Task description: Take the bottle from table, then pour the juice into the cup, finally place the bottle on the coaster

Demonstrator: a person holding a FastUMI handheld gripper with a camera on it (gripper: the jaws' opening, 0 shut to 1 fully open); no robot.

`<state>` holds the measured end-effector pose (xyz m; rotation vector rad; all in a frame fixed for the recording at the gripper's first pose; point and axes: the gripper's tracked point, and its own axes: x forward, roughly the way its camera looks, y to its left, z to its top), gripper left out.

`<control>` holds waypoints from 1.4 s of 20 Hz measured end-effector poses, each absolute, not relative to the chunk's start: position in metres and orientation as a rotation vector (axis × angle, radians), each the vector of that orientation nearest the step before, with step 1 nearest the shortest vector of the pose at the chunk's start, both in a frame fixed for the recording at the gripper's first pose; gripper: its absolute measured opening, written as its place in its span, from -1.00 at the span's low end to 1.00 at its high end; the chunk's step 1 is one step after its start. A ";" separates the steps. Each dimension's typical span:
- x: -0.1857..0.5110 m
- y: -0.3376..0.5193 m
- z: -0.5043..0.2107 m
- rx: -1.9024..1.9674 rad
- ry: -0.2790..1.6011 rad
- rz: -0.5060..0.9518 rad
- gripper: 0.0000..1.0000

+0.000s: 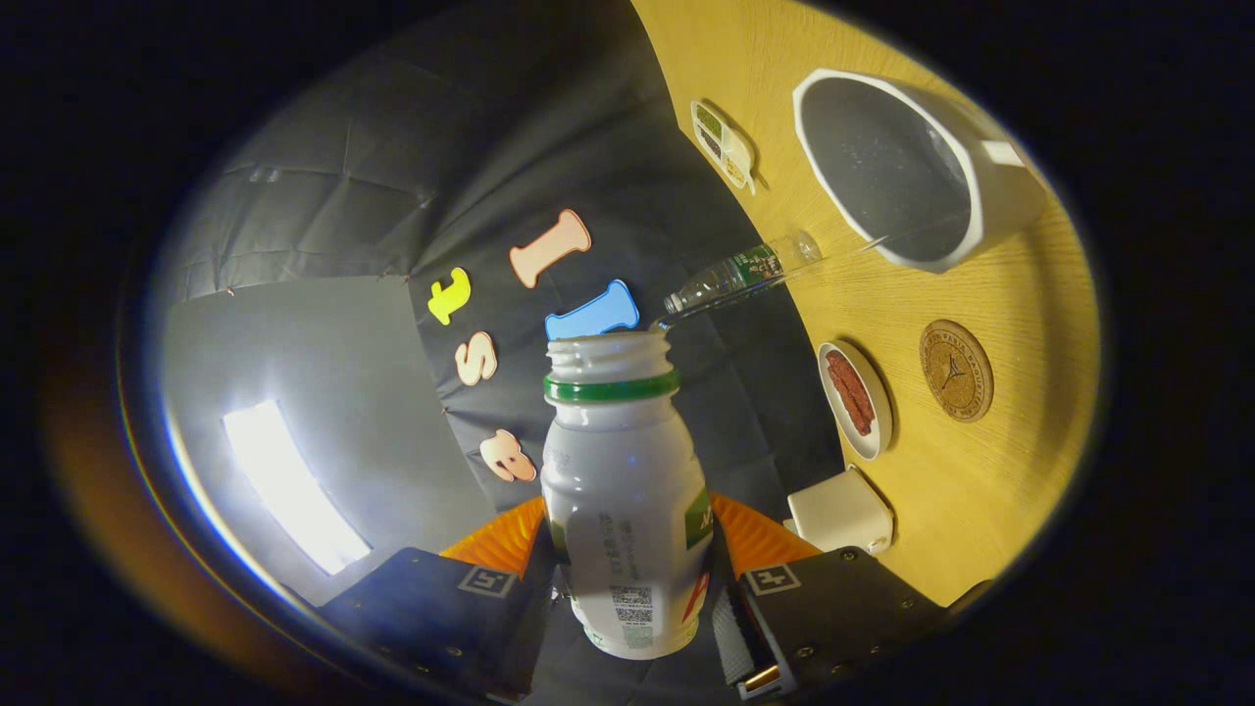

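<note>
The gripper (627, 579) was closed on the bottle (627, 490), one finger pressing each side of the lower body. The bottle stood between the fingers and reached forward along them, its mouth pointing away from the camera. The whole view was rolled, so the table (980, 510) rose as a slanted wooden surface to the right of the bottle and the booth wall lay behind the bottle's neck.

The bottle was white plastic with a rounded shoulder and a short threaded neck. The cap was off and the mouth was open. A green ring circled the base of the neck. A printed label wrapped the body, carrying small text, a square code and green and red patches. No liquid level could be made out through the opaque wall.

The cup (912, 167), white with a grey interior and an angular rim, sat on the table well beyond the bottle's mouth. The round cork coaster (956, 371) lay on the table nearer the gripper than the cup. A clear plastic bottle (742, 277) lay between the cup and the held bottle's neck. A small white dish (856, 400) holding reddish strips sat just beside the coaster.
</note>
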<state>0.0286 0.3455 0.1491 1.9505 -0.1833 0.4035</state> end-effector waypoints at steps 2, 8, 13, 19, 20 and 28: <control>0.029 0.344 0.149 1.962 -0.186 0.399 0.38; 0.029 0.338 0.151 2.003 -0.202 0.390 0.39; 0.031 0.331 0.153 2.045 -0.223 0.375 0.39; 0.029 0.324 0.153 2.088 -0.239 0.351 0.38; 0.029 0.323 0.154 2.095 -0.242 0.347 0.38; 0.031 0.314 0.153 2.138 -0.266 0.323 0.39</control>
